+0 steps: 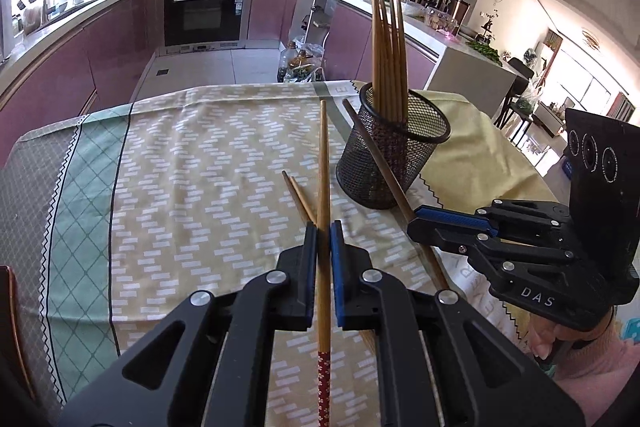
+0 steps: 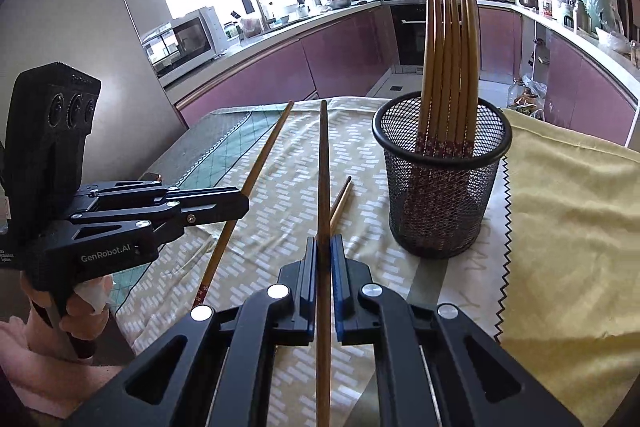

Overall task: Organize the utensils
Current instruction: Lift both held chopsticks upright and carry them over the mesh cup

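Note:
A black mesh cup [image 1: 394, 155] [image 2: 442, 183] stands on the table and holds several brown chopsticks [image 1: 389, 55] [image 2: 450, 67] upright. My left gripper [image 1: 324, 227] is shut on one chopstick [image 1: 324, 167] that points forward over the cloth. My right gripper [image 2: 325, 241] is shut on another chopstick [image 2: 324, 167], a darker one; it also shows in the left wrist view [image 1: 372, 155], leaning past the cup's left side. A pair of loose chopsticks [image 1: 300, 197] [image 2: 340, 205] lies on the cloth between the grippers. The right gripper [image 1: 452, 223] sits just right of the left one.
A patterned tablecloth [image 1: 200, 167] covers the table, with a yellow cloth [image 2: 568, 227] at the right. The table's far edge drops to the kitchen floor; cabinets and an oven stand behind. The left gripper body [image 2: 168, 207] is close at the left in the right wrist view.

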A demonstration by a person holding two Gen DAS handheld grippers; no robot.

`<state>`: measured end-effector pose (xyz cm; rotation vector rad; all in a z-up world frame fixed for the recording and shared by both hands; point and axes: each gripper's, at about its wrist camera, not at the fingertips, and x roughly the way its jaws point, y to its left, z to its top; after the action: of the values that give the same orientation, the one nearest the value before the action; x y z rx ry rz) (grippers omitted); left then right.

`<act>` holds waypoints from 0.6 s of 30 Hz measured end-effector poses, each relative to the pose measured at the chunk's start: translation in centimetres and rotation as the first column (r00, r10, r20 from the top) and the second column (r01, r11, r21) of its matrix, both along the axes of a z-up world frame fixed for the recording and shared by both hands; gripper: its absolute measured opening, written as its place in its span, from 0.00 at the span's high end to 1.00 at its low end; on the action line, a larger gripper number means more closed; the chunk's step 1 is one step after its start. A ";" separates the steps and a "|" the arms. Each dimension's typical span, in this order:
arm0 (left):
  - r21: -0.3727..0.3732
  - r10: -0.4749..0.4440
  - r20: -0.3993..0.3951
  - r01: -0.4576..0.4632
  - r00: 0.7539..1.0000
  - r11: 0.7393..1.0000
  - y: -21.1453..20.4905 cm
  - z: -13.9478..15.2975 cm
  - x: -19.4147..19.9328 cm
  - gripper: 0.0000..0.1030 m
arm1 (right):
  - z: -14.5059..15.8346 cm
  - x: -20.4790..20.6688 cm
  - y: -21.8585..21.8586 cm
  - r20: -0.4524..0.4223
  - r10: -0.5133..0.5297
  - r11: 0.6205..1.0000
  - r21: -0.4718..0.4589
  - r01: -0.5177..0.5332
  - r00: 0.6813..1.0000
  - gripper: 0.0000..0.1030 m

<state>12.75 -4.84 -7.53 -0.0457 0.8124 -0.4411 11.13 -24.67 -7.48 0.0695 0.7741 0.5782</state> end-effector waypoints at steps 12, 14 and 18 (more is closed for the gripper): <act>-0.084 -0.050 0.088 0.057 0.995 0.995 0.8 4.7 -2.3 0.93 | 2.7 -0.7 -2.8 0.088 -0.043 0.997 0.069 0.036 0.995 0.94; -0.096 -0.053 0.100 0.063 0.994 0.993 0.9 5.5 -2.4 0.93 | 3.2 -0.8 -3.2 0.103 -0.049 0.996 0.079 0.041 0.993 0.94; -0.104 -0.057 0.132 0.071 0.990 0.992 0.8 6.9 -2.7 0.93 | 4.1 -0.9 -3.9 0.135 -0.058 0.994 0.101 0.045 0.989 0.94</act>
<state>10.07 -4.00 -0.68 -0.0916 0.6635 -0.5436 10.27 -28.55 -3.39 0.1377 0.6083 0.5654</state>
